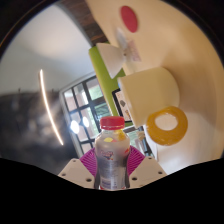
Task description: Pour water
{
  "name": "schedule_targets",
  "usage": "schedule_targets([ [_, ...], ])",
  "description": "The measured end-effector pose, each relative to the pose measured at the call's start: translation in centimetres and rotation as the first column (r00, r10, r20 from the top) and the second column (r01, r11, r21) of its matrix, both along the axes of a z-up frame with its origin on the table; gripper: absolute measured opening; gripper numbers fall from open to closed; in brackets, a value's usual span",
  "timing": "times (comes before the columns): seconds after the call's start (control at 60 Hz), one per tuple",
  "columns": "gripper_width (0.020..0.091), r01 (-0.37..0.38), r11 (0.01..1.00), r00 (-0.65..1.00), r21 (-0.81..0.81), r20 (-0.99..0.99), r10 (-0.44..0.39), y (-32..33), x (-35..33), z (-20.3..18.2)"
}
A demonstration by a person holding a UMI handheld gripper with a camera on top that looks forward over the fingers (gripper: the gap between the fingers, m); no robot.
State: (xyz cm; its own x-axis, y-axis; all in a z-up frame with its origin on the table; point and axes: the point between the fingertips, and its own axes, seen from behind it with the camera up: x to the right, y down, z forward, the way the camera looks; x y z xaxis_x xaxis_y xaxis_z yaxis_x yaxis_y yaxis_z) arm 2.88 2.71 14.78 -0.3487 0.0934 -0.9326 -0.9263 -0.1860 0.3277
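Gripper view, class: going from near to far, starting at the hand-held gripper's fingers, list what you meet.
Pink finger pads → bottle with a red cap, held between them → white cup → green stick → red dot.

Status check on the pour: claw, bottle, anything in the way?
Claw shut on bottle, pink pads at both sides. Bottle cap on, nothing poured. White cup beyond, tilted view. Nothing between them.

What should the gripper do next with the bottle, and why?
Probably keep tipping. The hand-held gripper squeezes the bottle between both pink pads, and the room looks tilted. The bottle's red cap looks still on, though, so it likely needs opening before water can reach the white cup.
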Motion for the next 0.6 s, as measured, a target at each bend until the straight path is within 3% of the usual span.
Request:
schedule_targets([
  [0.2, 0.0335, 0.046, 0.998, 0.969, -0.031, -0.24, -0.052, -2.5, 0.1, 0.8],
  [0.417, 0.0334, 0.035, 0.999, 0.958, -0.031, -0.285, -0.042, -4.9, -1.9, 1.2],
  [0.533, 0.0335, -0.008, 0.999, 1.0, 0.042, -0.017, 0.008, -7.8, -4.7, 3.7],
  [0.6, 0.0334, 0.005, 0.991, 0.965, 0.137, 0.26, -0.041, -8.6, -4.7, 6.6],
])
